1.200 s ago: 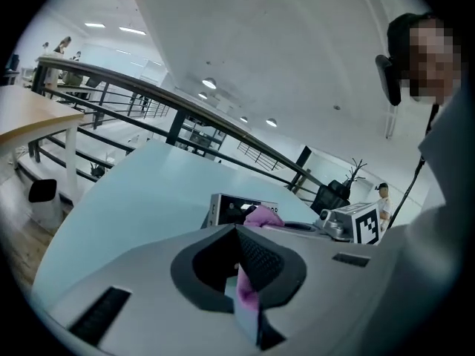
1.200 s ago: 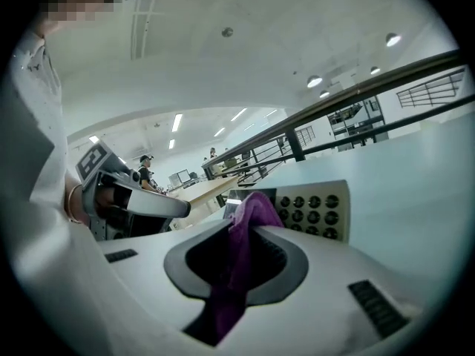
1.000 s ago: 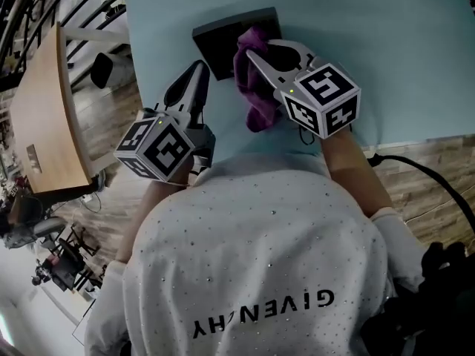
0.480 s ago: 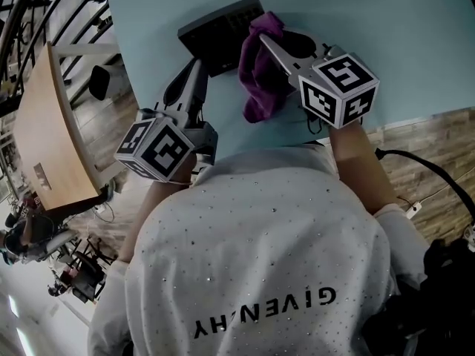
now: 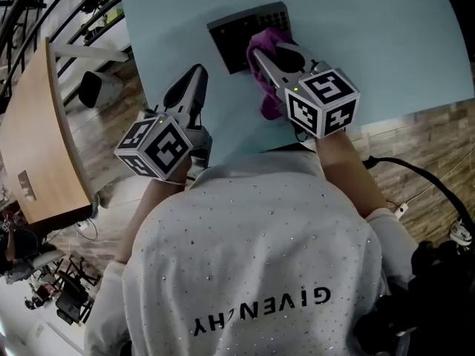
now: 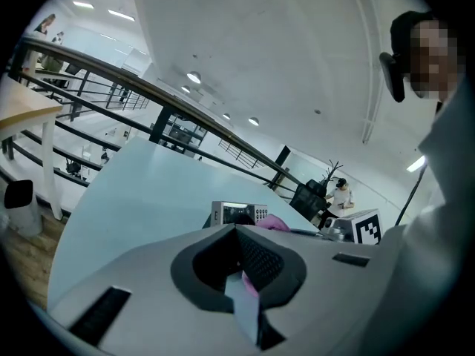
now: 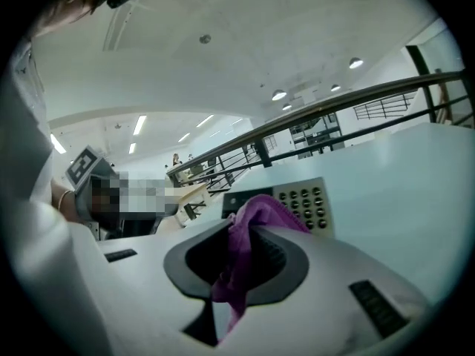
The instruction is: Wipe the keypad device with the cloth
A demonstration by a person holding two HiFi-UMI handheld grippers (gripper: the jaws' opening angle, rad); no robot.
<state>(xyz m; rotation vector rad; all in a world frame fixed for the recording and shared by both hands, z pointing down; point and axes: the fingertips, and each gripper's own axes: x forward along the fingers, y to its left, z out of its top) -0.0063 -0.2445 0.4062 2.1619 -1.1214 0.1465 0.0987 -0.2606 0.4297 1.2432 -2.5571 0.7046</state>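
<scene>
Two grippers, one cloth, one keypad device, one pale blue table [image 5: 386, 43]. The right gripper [image 5: 260, 54], jaws clamped on the purple cloth [image 5: 270, 104], presses it onto the near right part of the dark keypad device [image 5: 236, 34], which lies flat on the table. The left gripper [image 5: 198, 73] hangs over the table's near edge, left of the device, jaws together and empty. The person's shirt [image 5: 252, 258] bears the letters "GIVEN" and "HY"; one letter between is unclear.
</scene>
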